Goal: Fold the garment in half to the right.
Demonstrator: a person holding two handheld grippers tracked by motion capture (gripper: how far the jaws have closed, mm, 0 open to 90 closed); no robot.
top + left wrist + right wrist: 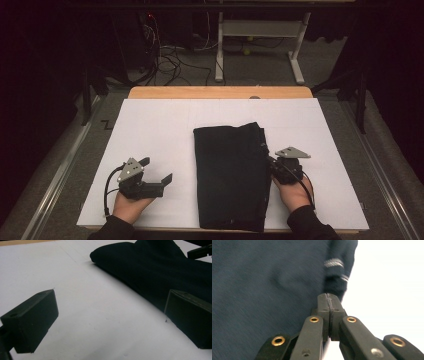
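**Checking claws against the folded garment**

Seeing a dark folded garment (231, 176) lying flat in the middle of the white surface (150, 130), long side running away from me, near end close to the front edge.

Right claw (270, 162): sits at the garment's right edge, about halfway along it. In the right gripper view the jaws are pressed flat together, pad face to pad face. No cloth visible between them from that angle; tips lie over the cloth right at its edge, beside a cuff with pale stripes (335, 263). Can't tell from the high view whether the tips touch the fabric. That view is motion-blurred.

Left claw (157, 170): on the bare surface to the left of the garment, apart from it, pointing toward it. Jaws stand wide apart with nothing between them. In the left gripper view the garment's folded edge runs just past the far jaw, and white surface shows between the jaws.

Both my hands come in from the bottom, dark sleeves.
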